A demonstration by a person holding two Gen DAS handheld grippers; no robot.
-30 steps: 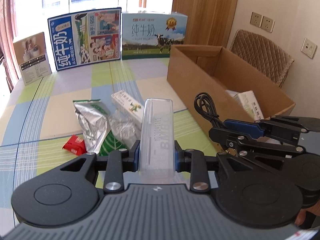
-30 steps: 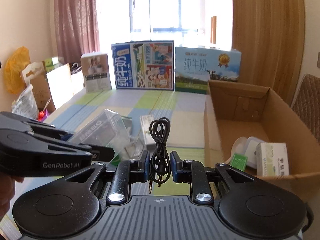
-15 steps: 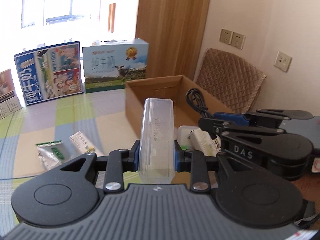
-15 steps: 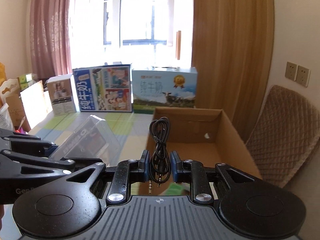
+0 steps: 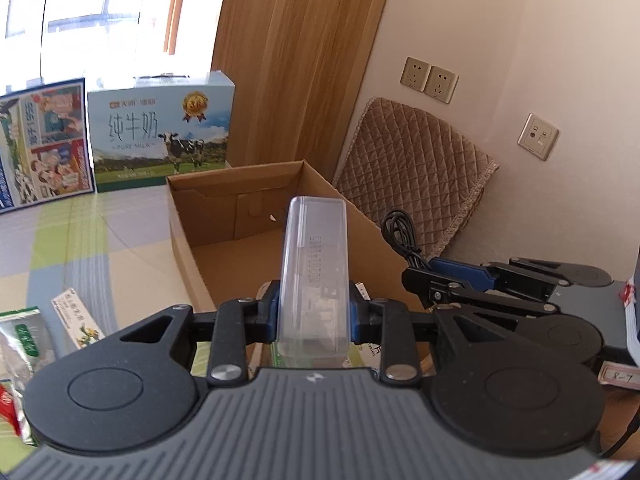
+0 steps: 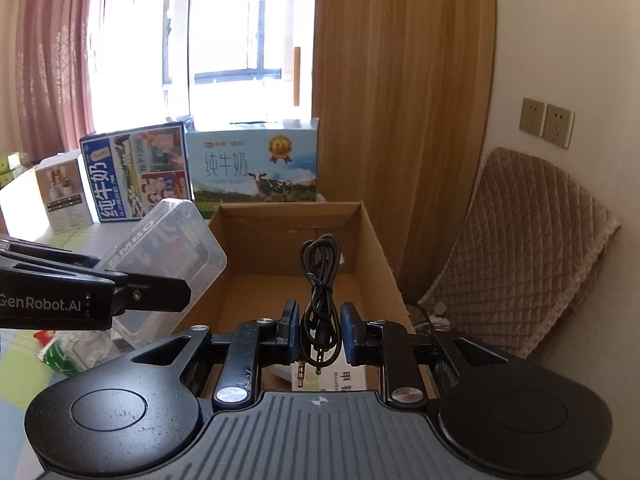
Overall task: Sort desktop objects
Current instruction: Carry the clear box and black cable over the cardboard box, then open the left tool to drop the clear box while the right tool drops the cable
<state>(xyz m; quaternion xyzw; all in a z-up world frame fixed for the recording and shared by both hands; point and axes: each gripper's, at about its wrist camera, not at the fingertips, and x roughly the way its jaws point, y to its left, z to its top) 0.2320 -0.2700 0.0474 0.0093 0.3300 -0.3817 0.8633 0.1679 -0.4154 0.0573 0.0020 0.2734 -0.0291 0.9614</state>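
Left wrist view, left to right: foil snack packets (image 5: 20, 336) and a small medicine box (image 5: 76, 320) lie on the checked tablecloth (image 5: 60, 240); milk cartons (image 5: 160, 132) stand at the far edge. The open cardboard box (image 5: 192, 236) sits right of them, its near wall straight ahead of the left gripper (image 5: 313, 312). That gripper's jaws pinch a clear plastic case (image 5: 314, 264), held upright over the box's near end. Further right, the right gripper (image 5: 420, 280) clamps a coiled black audio cable (image 5: 400, 232); behind it a quilted chair back (image 5: 412, 176) and wall sockets (image 5: 430, 80).

Right wrist view: the left gripper (image 6: 168, 292) comes in from the left with the clear case (image 6: 168, 240) tilted above the box's left wall (image 6: 200, 304). The cable (image 6: 320, 276) hangs pinched in the right gripper (image 6: 320, 332), plugs dangling over the box. Only this view shows curtain (image 6: 52, 60) and window (image 6: 236, 20); only the left view shows the loose packets clearly.
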